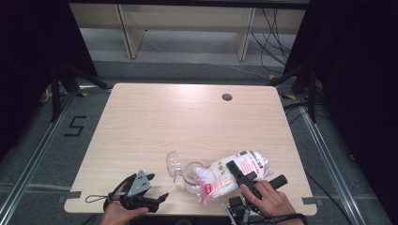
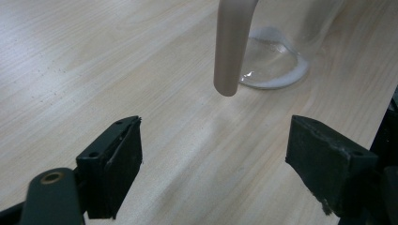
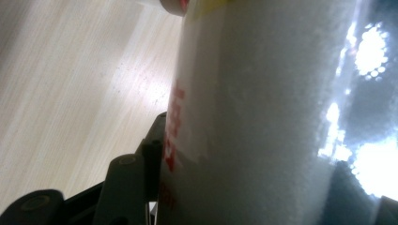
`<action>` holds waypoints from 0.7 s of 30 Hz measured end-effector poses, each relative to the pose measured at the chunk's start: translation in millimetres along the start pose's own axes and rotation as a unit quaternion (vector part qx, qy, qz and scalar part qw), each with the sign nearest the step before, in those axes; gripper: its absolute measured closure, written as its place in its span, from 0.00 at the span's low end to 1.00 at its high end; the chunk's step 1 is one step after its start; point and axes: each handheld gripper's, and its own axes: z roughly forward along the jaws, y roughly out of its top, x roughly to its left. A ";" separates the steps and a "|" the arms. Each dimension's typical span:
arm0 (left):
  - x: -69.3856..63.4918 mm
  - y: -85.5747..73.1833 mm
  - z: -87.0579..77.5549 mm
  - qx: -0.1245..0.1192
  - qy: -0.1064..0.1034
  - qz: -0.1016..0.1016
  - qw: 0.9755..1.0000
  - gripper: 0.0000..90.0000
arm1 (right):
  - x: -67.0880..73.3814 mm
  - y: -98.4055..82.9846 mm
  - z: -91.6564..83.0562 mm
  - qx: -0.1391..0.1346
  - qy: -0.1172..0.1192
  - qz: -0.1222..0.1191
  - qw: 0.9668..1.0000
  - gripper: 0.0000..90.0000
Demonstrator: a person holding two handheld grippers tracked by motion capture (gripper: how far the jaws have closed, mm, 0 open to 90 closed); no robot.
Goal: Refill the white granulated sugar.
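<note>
1. The landmark is the clear glass jar [image 1: 191, 177], which stands near the front edge of the pale wooden surface [image 1: 187, 122], a little right of the middle of that edge.
2. A plastic bag of white grains [image 1: 232, 174] with red print lies tilted just right of the jar, its lower end touching the jar's mouth and its upper end pointing away to the right.
3. The right tongs [image 1: 239, 174] grip this bag across its middle; in the right gripper view the bag [image 3: 263, 131] sits between the 2 black jaws, which press on its sides, about half closed.
4. The right hand [image 1: 268, 200] holds those tongs to the right of the jar, at the surface's front edge.
5. A clear lid [image 1: 172, 165] hangs open at the jar's left side, touching its rim.
6. The left tongs [image 1: 157, 199] rest well left of the jar, near the front edge, held by the left hand [image 1: 119, 211].
7. In the left gripper view these tongs [image 2: 213, 159] stand wide apart with nothing between them, above bare wood.
8. In that same view the jar's glass base [image 2: 274, 65] lies just ahead of the jaws, and a pale curved bar [image 2: 231, 47] hangs in front of it, ending just above the wood.
9. A small dark round hole [image 1: 227, 97] sits far behind the jar, near the back edge.
</note>
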 end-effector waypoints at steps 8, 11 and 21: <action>-1.1 -0.2 0.0 -0.003 0.002 -0.007 1.000 0.20 | 0.0 0.4 -1.1 -0.004 -0.005 -0.003 1.000 0.58; -0.9 -0.2 -0.3 -0.004 0.004 -0.003 1.000 0.20 | 0.1 0.0 -1.3 -0.004 -0.007 -0.005 1.000 0.58; -2.6 -0.4 0.8 -0.011 0.003 -0.013 1.000 0.21 | 1.1 -1.8 -1.4 -0.003 -0.011 -0.006 1.000 0.58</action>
